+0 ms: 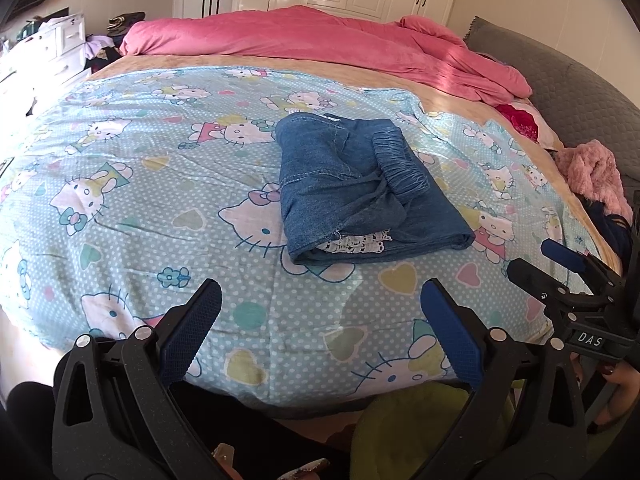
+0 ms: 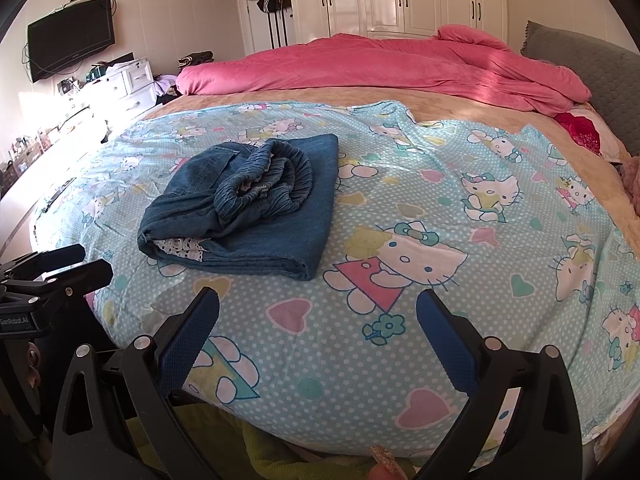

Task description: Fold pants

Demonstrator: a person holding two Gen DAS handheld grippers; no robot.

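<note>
Blue denim pants [image 1: 360, 192] lie folded into a compact bundle on a light-blue cartoon-cat sheet [image 1: 160, 200], elastic waistband on top, white lace trim at the near edge. They also show in the right wrist view [image 2: 248, 208]. My left gripper [image 1: 320, 300] is open and empty, held back near the bed's front edge, apart from the pants. My right gripper [image 2: 318, 308] is open and empty, also near the front edge. The right gripper shows at the right of the left wrist view [image 1: 560, 260]; the left gripper shows at the left of the right wrist view [image 2: 76, 264].
A pink duvet [image 1: 320, 36] is bunched along the far side of the bed. A grey headboard [image 1: 580, 92] is at the right, with a pink fluffy garment [image 1: 596, 172] beside it. White drawers [image 2: 120, 84] and a wall TV [image 2: 70, 38] stand at the left.
</note>
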